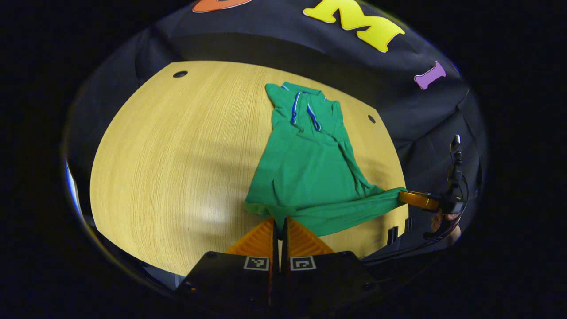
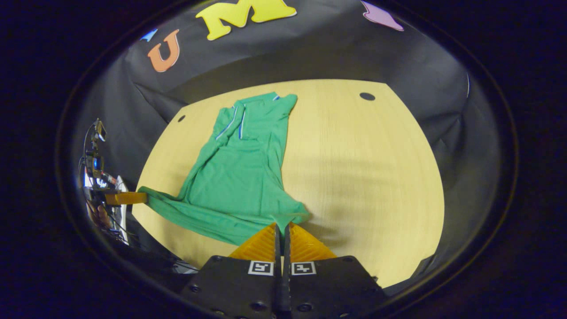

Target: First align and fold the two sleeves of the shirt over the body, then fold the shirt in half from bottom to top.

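in the left gripper view, the green shirt (image 1: 305,164) lies on the wooden table (image 1: 177,168), collar toward twelve o'clock and hem toward six, with both sleeves already folded in over the body so it forms a narrow strip. the left gripper (image 1: 280,221) sits at six o'clock with its jaws pressed together on the hem corner, a fold of green cloth pinched between them. at about four o'clock the right gripper (image 1: 405,196) holds the other hem corner at the table's edge, and the hem runs as a stretched band between the two; a hand (image 1: 445,221) grips its handle just beyond. in the right gripper view, the shirt (image 2: 239,173) sits toward ten o'clock on the table (image 2: 363,177), its collar with blue trim (image 2: 241,122) pointing to twelve. the right gripper (image 2: 282,227) at six o'clock has its jaws closed on the hem corner, the cloth peaking up into them. the left gripper (image 2: 144,197) appears at nine o'clock, touching the far hem corner, though whether its jaws are clamped is too small to tell from here. two dark round holes (image 2: 366,96) mark the table near its far edge.
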`<act>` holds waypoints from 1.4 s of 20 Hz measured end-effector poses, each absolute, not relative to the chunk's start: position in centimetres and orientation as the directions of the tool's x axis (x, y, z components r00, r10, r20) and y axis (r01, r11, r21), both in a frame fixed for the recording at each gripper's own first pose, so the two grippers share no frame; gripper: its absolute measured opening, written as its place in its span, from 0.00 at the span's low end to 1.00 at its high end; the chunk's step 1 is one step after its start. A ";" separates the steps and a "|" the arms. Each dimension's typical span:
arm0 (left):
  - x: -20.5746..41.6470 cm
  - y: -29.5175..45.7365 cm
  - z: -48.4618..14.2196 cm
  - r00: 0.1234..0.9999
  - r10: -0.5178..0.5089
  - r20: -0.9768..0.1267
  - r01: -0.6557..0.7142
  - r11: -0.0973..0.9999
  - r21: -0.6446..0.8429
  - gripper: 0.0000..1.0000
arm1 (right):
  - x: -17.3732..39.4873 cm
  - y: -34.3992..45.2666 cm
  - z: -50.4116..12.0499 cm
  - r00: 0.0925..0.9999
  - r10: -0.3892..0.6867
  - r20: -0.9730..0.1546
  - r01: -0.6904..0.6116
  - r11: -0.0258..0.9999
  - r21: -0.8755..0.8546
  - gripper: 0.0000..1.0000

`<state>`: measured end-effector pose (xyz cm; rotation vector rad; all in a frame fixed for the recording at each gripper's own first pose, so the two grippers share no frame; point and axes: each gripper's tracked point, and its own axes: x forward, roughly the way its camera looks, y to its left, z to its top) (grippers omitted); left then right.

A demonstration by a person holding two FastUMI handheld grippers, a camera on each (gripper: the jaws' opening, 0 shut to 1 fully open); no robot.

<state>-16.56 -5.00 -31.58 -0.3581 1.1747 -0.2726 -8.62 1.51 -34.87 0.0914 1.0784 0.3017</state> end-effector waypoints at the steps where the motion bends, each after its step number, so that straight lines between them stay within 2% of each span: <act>1: -15.3 -5.0 -30.9 0.391 -0.390 -0.833 0.029 0.910 -0.413 0.03 | -7.6 1.6 -34.2 0.452 0.287 -0.845 -0.203 0.955 0.216 0.03; 2: -13.6 -5.0 -30.2 0.426 -0.390 -0.816 0.034 0.909 -0.416 0.03 | -6.1 1.6 -33.3 0.478 0.280 -0.833 -0.203 0.957 0.206 0.00; 3: -12.2 -4.9 -29.6 0.452 -0.389 -0.803 0.036 0.907 -0.419 0.03 | -5.0 1.8 -32.9 0.495 0.273 -0.825 -0.200 0.960 0.198 0.02; 5: -8.5 -4.6 -29.2 0.500 -0.376 -0.780 0.034 0.909 -0.416 0.03 | -1.5 2.5 -31.7 0.536 0.263 -0.802 -0.189 0.963 0.190 0.01; 15: 6.6 -2.8 -26.3 0.656 -0.326 -0.681 0.023 0.910 -0.414 0.03 | 13.6 4.8 -26.0 0.680 0.249 -0.690 -0.204 0.968 0.148 0.00; 17: 9.1 -2.7 -26.2 0.689 -0.307 -0.657 0.019 0.913 -0.407 0.03 | 15.8 5.2 -25.5 0.697 0.246 -0.673 -0.195 0.969 0.152 0.02; 21: 12.7 -3.3 -28.0 0.720 -0.284 -0.633 0.003 0.914 -0.407 0.03 | 20.3 5.9 -26.9 0.713 0.226 -0.663 -0.172 0.974 0.146 0.00; 28: 17.5 -3.3 -32.3 0.751 -0.234 -0.617 0.010 0.939 -0.345 0.03 | 24.5 7.2 -31.6 0.697 0.208 -0.686 -0.177 0.977 0.116 0.00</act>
